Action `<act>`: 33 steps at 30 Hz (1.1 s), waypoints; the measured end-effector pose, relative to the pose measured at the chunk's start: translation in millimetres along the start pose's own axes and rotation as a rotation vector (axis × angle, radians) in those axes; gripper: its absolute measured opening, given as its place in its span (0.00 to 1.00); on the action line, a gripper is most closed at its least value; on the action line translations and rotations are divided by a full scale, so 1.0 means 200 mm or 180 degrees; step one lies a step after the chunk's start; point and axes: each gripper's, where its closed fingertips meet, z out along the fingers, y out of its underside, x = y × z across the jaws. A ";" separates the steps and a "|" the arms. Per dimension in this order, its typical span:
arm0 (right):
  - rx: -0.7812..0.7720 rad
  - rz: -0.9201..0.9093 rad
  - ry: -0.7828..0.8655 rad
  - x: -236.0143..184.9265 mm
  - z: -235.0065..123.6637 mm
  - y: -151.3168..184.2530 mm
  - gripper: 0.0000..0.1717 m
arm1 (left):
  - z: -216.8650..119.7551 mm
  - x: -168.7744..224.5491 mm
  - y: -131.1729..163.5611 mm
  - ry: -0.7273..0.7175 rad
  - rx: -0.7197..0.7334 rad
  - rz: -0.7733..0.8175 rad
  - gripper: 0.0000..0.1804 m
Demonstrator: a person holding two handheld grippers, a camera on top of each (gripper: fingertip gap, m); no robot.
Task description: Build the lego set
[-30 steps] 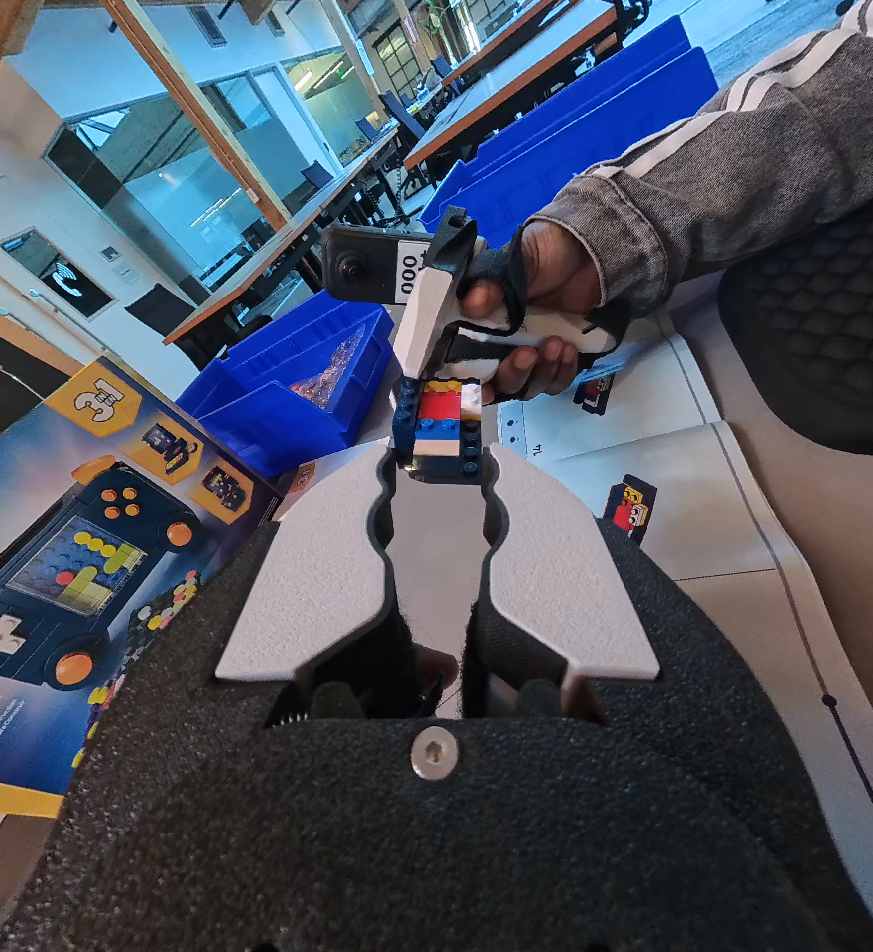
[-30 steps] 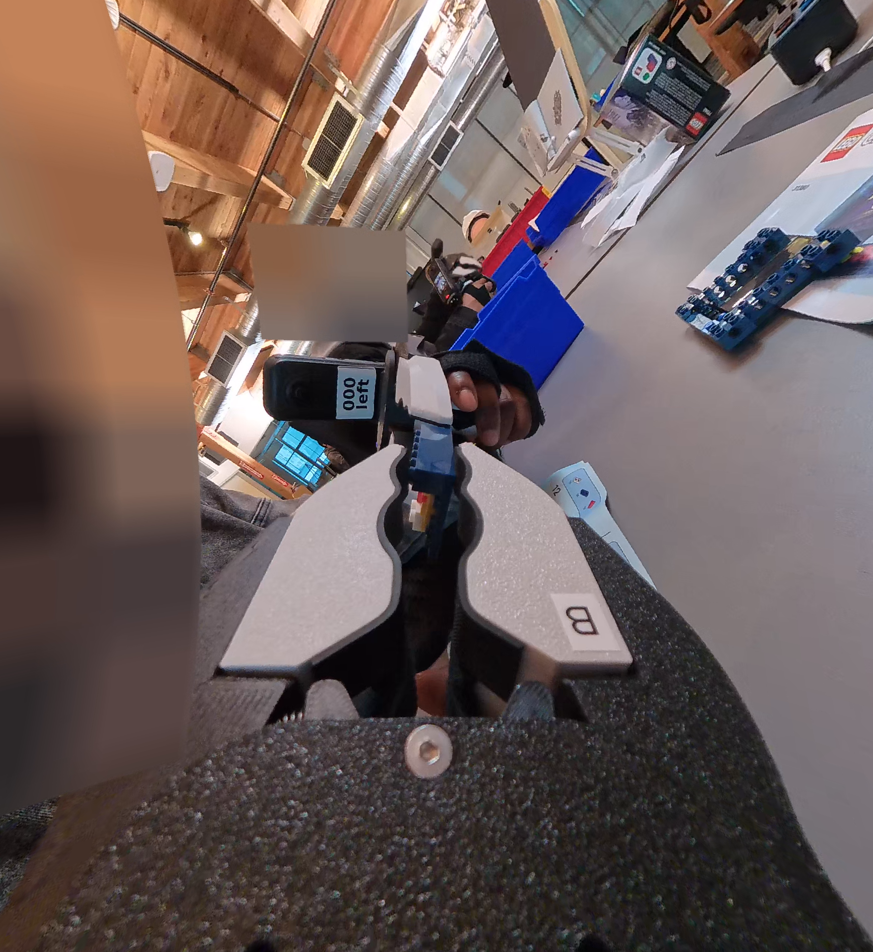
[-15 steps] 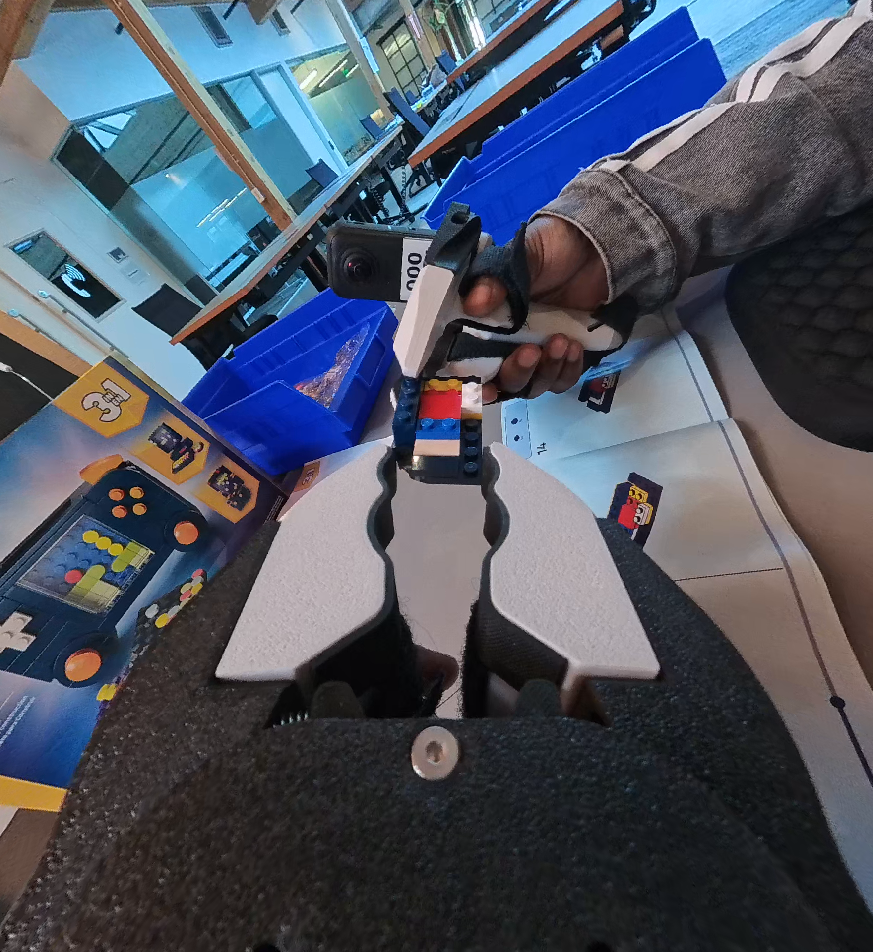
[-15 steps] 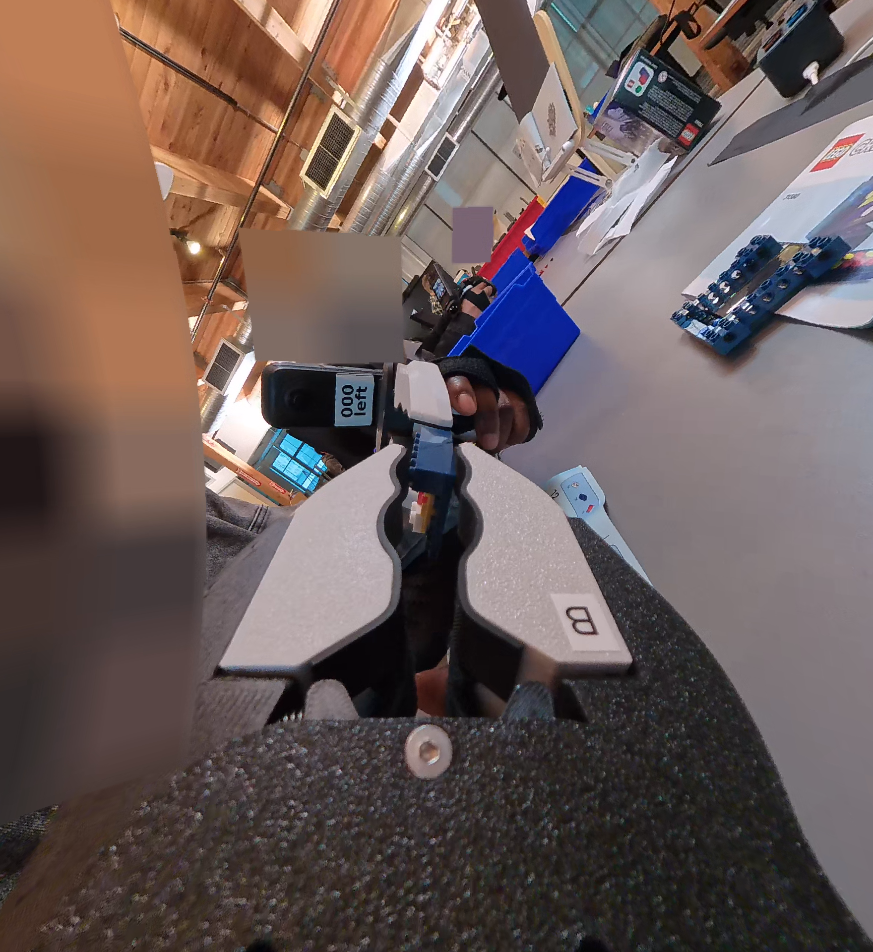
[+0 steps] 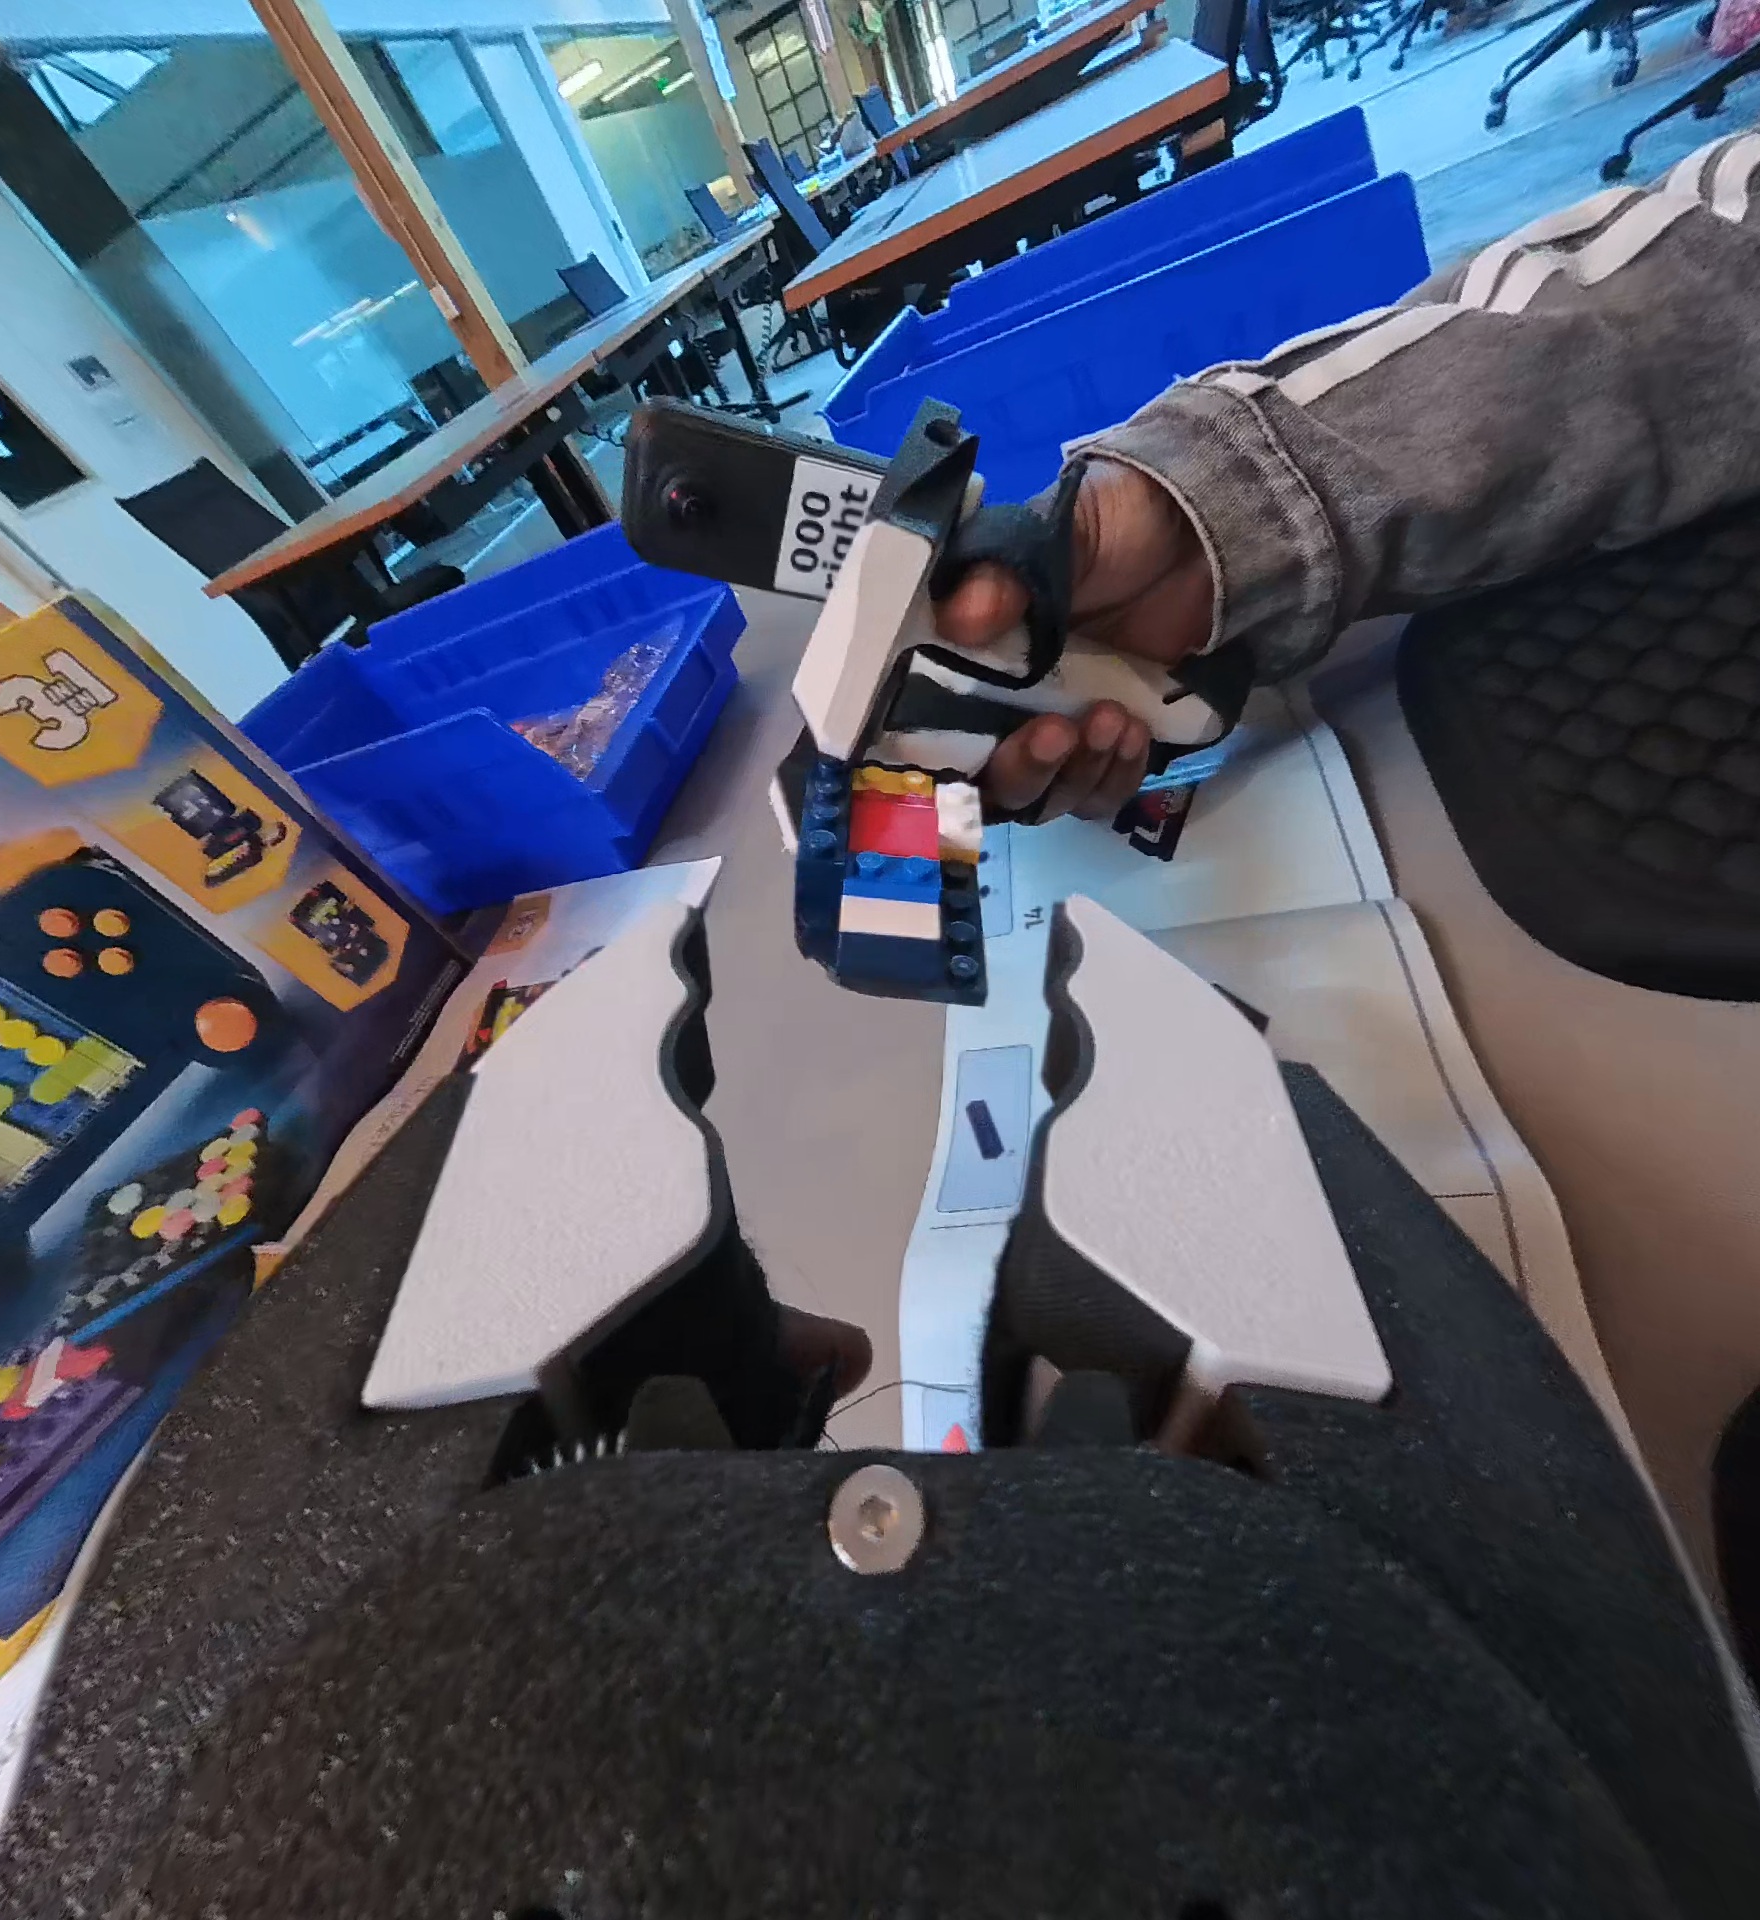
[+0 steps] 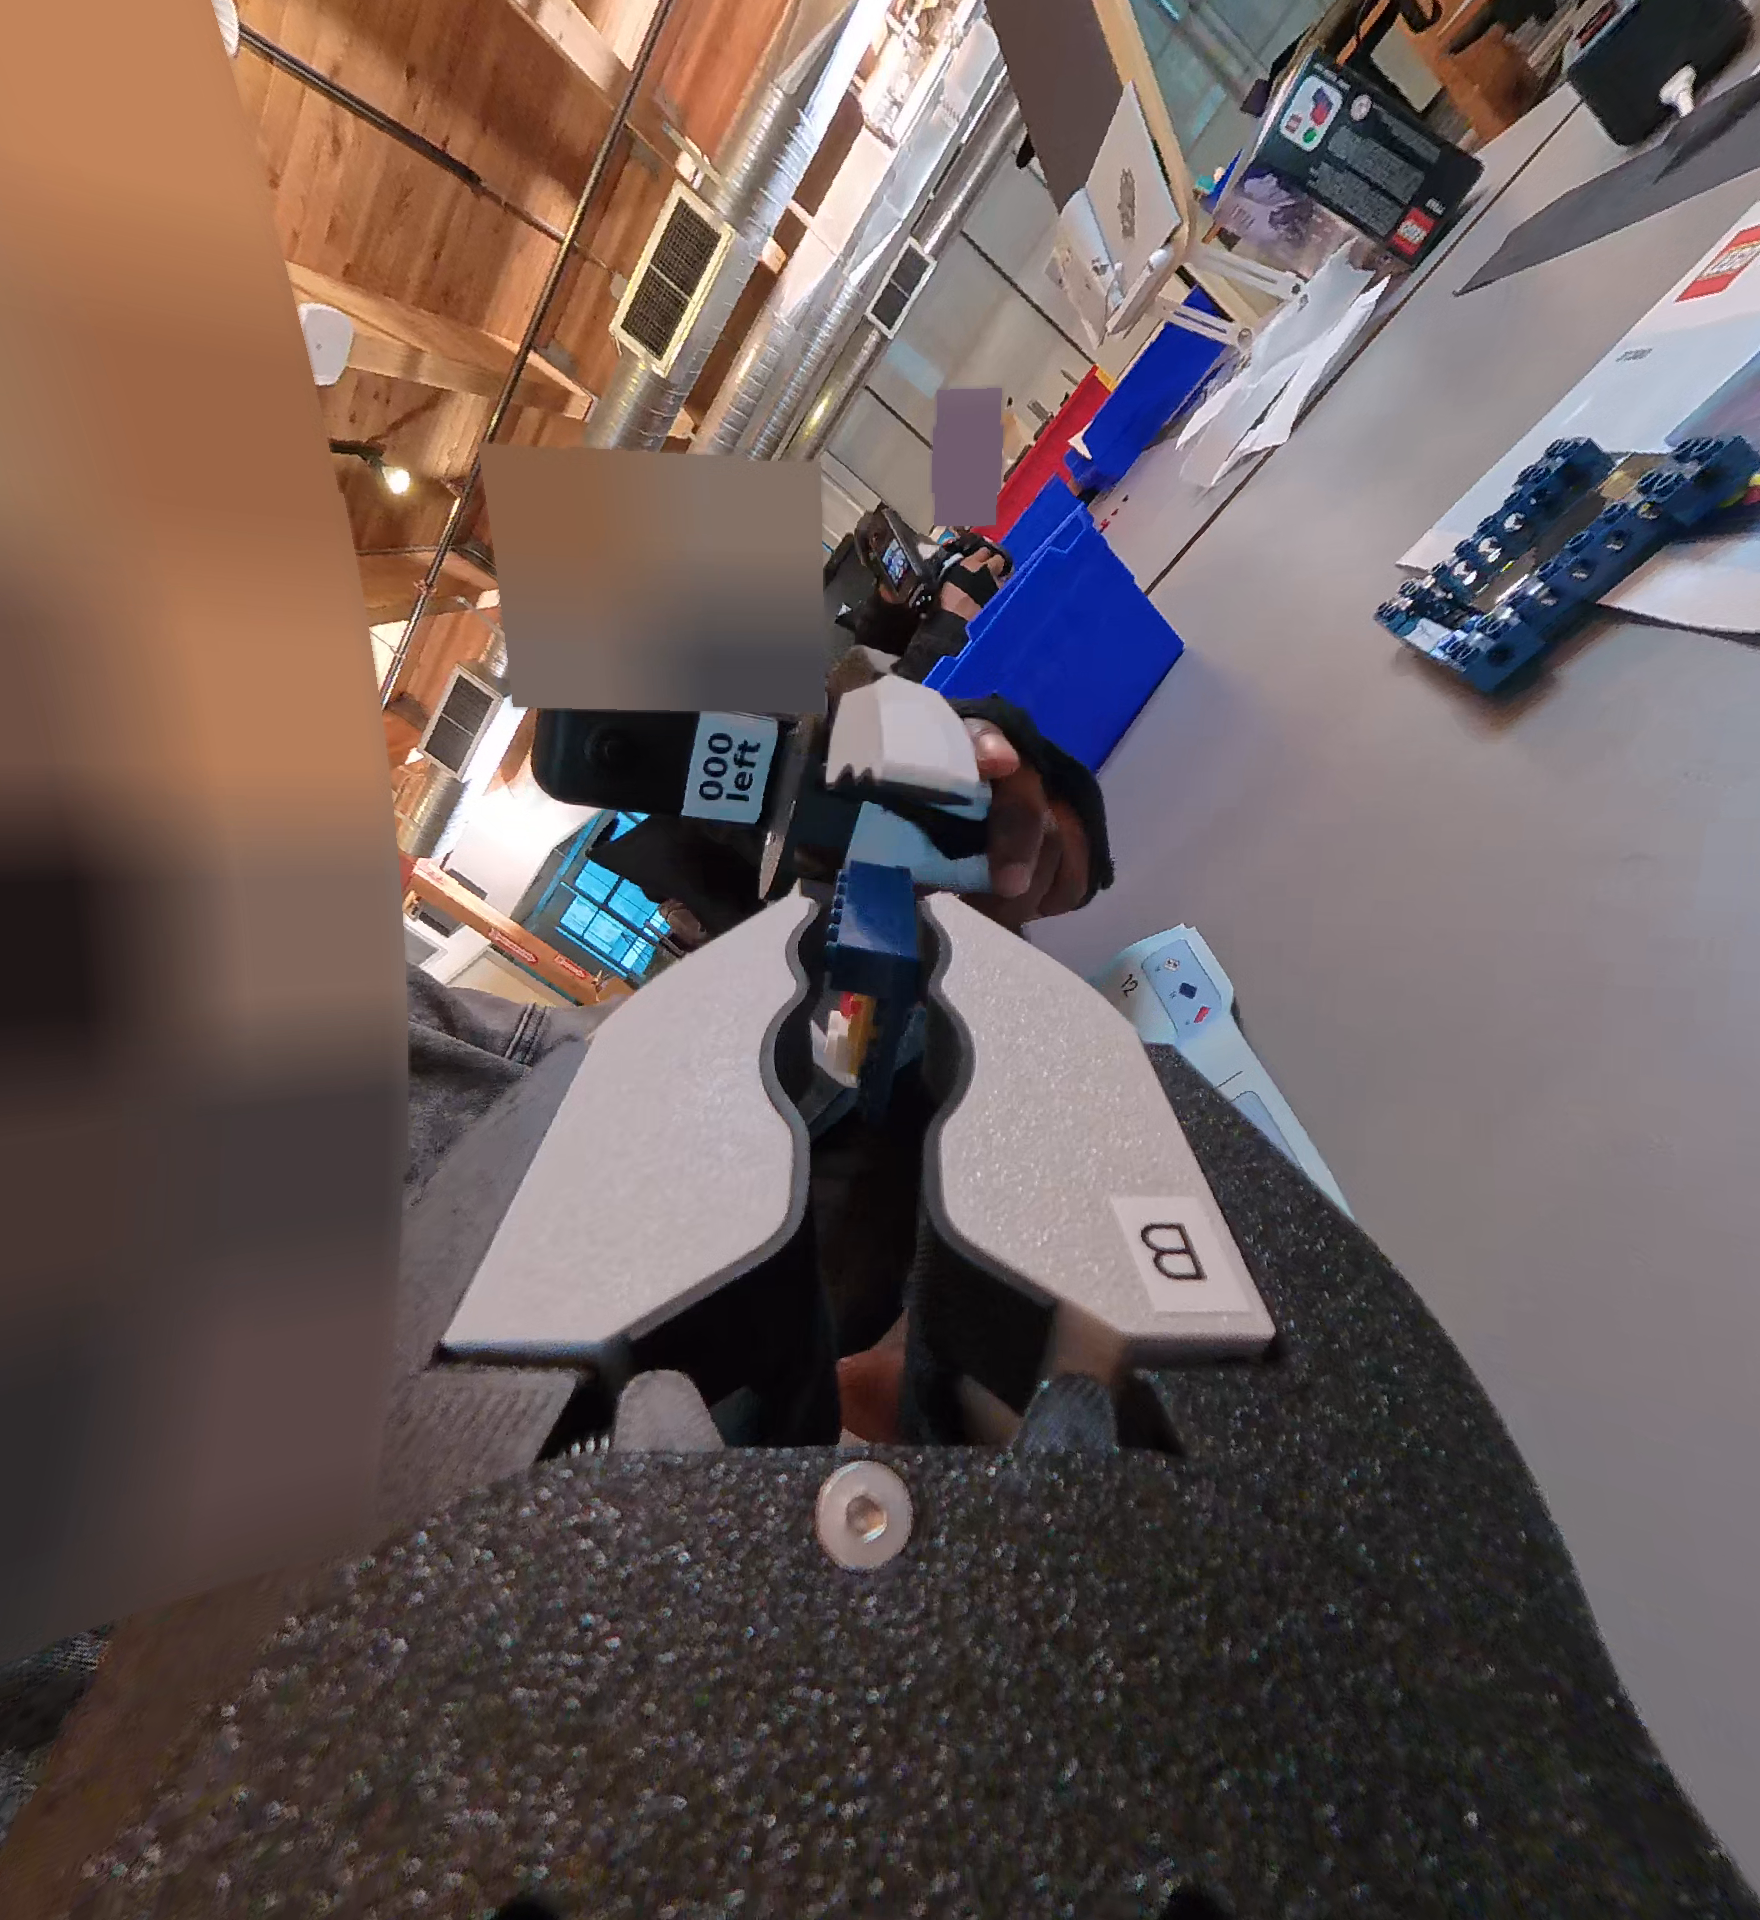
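Above the grey table (image 6: 1478, 935), right tongs (image 6: 865, 935) around a brick assembly (image 5: 891, 883), left tongs (image 5: 876, 935) agape.

Left wrist view: mounted behind the left gripper (image 5: 876, 935), facing forward and down over the table (image 5: 814, 1122); close range.
Right wrist view: behind the right gripper (image 6: 871, 935), rolled sideways, table (image 6: 1478, 935) at right.
Shared: the brick assembly (image 5: 891, 883) (image 6: 876, 935); each view shows the opposite gripper.

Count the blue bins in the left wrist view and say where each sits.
3: one blue bin holding a clear bag, left of the right gripper; two long ones behind the hand. More may be hidden.
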 end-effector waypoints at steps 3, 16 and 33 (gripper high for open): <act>-0.0028 0.0109 -0.0009 0.01 0.01 0.02 0.09 | 0.01 0.02 -0.02 -0.0041 0.0025 0.0292 0.32; 0.0025 -0.0279 -0.0220 -0.07 0.05 0.01 0.13 | -0.02 0.00 -0.06 -0.0078 0.0194 0.0245 0.20; -0.0198 -0.3022 0.0964 -0.10 -0.29 -0.20 0.52 | -0.13 -0.20 -0.10 -0.0492 0.0816 -0.0705 0.20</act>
